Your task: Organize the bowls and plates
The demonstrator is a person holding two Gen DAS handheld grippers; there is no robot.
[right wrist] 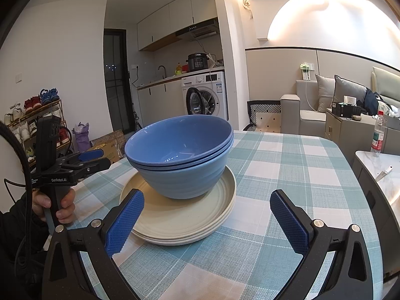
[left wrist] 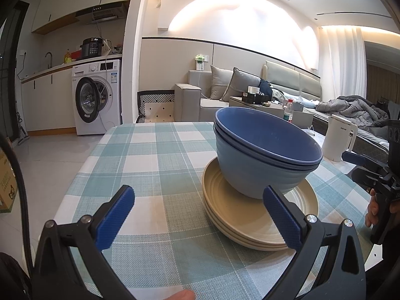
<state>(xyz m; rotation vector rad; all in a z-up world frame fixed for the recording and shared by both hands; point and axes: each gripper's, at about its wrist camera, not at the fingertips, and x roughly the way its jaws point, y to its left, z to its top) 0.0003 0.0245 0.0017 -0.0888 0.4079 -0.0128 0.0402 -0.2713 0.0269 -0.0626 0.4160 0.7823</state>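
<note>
Left gripper is spread wide, blue pads well apart, nothing between them; its right pad sits in front of the near rim of the plates, though whether it touches is hard to call. Right gripper is just as wide open and empty-handed, its left pad overlapping the edge of the same stack. Between the two tools: blue bowls, nested one inside another, upright on a stack of cream plates, all sitting on the checked tablecloth toward the table's middle. From the right wrist view, a hand grips the left tool's handle at the table's edge. Beyond, a white kettle stands off past the bowls, and a washing machine has its door ajar.
</note>
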